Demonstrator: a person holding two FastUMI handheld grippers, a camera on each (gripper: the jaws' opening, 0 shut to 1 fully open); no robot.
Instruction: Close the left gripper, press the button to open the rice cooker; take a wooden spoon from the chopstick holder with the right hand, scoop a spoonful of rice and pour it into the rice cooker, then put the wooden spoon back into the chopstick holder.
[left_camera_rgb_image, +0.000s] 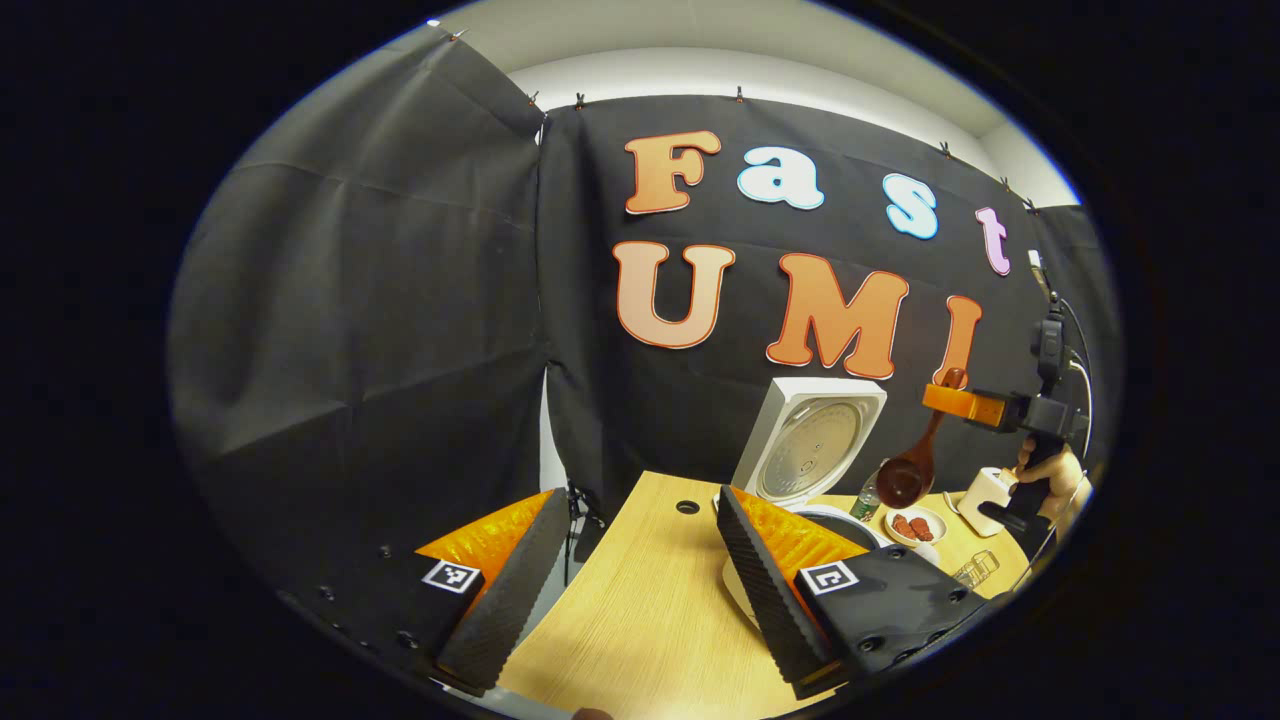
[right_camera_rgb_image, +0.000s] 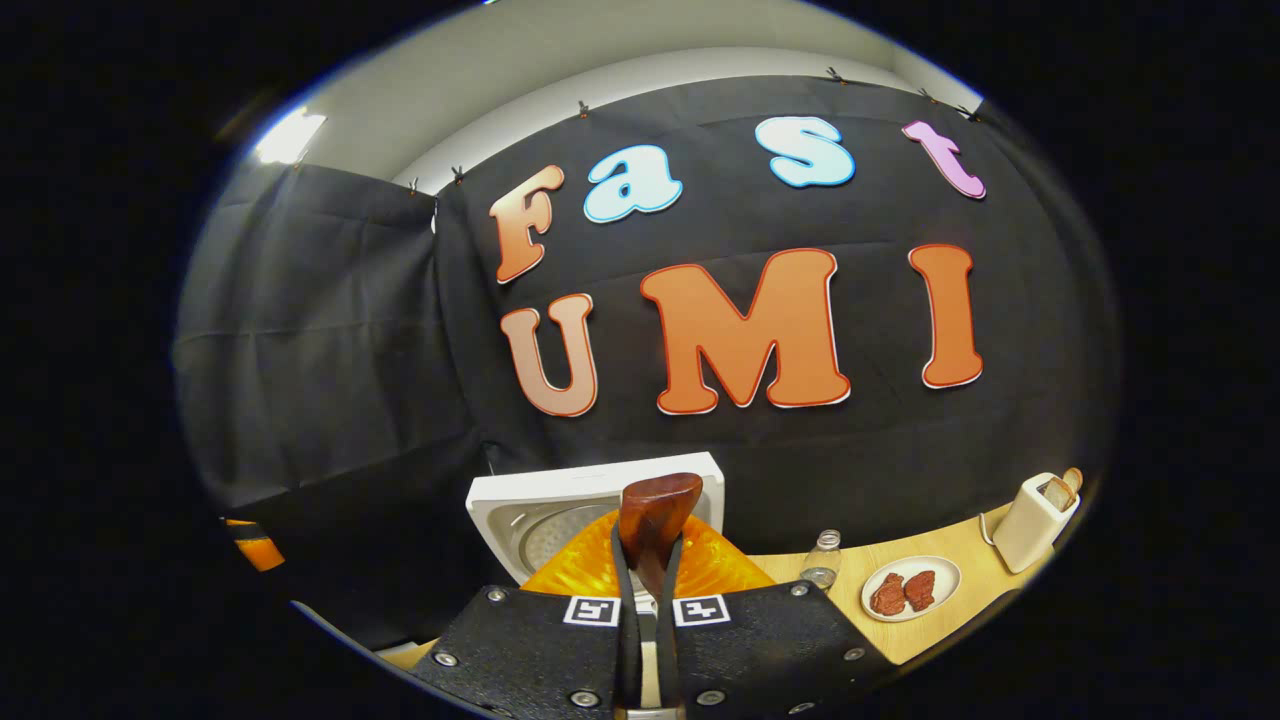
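In the left gripper view we see our left gripper (left_camera_rgb_image: 625, 560) with its fingers spread wide apart, grasping nothing, above the wooden tabletop (left_camera_rgb_image: 640, 600). Beyond its right finger stands the rice cooker (left_camera_rgb_image: 810, 450), white, with its lid raised upright and the round metal inner plate facing us. To the right of the cooker we see the right gripper (left_camera_rgb_image: 950, 395), held by a hand (left_camera_rgb_image: 1050, 475), high above the tabletop; its fingers pinch the upper end of the wooden spoon (left_camera_rgb_image: 915, 460), which hangs down with the dark bowl at the bottom, just right of the open lid.

In the right gripper view the fingers are clenched together on the spoon's handle, whose brown end stands up between them, in front of the cooker's open lid.

Behind the spoon on the tabletop stands a small clear bottle (right_camera_rgb_image: 824, 560), then a white plate with two reddish pieces (right_camera_rgb_image: 911, 590), and farther right a white toaster with bread in it (right_camera_rgb_image: 1035, 520). Near the tabletop's right edge lies a small clear glass (left_camera_rgb_image: 975, 570).
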